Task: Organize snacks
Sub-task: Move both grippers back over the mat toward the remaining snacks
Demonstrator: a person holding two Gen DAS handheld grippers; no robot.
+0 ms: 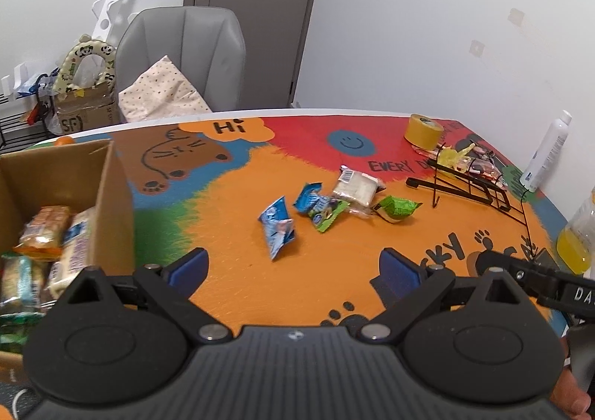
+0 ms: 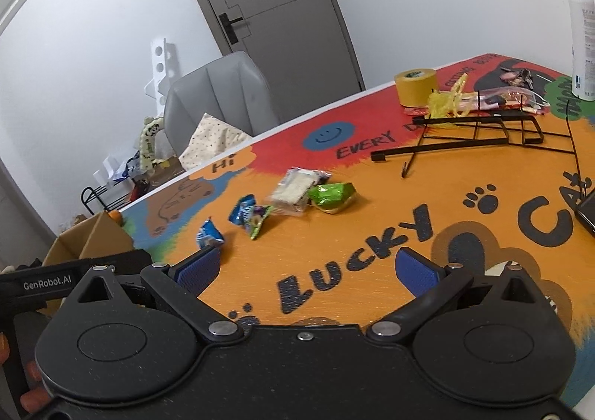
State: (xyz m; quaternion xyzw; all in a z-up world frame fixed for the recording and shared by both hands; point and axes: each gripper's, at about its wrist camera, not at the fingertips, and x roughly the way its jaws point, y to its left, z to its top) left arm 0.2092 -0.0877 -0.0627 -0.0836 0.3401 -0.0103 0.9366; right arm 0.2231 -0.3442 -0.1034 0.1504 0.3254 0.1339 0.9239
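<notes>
Loose snacks lie mid-table on the colourful mat: a blue packet (image 1: 278, 230) (image 2: 210, 233), a blue-and-green packet (image 1: 320, 207) (image 2: 250, 215), a clear-wrapped white cracker pack (image 1: 355, 186) (image 2: 295, 186) and a green packet (image 1: 398, 208) (image 2: 331, 196). A cardboard box (image 1: 111, 197) (image 2: 95, 239) at the left holds several wrapped snacks (image 1: 55, 241). My left gripper (image 1: 293, 269) hovers open in front of the blue packet, beside the box. Further right over the "LUCKY" lettering, my right gripper (image 2: 308, 267) is open and empty.
A yellow tape roll (image 1: 424, 130) (image 2: 414, 85), a black wire rack (image 1: 472, 189) (image 2: 479, 130) and yellow wrappers (image 2: 446, 100) sit at the far right. A white bottle (image 1: 546, 152) (image 2: 582, 37) and a juice bottle (image 1: 576, 238) stand near the right edge. A grey chair (image 1: 186, 52) stands behind the table.
</notes>
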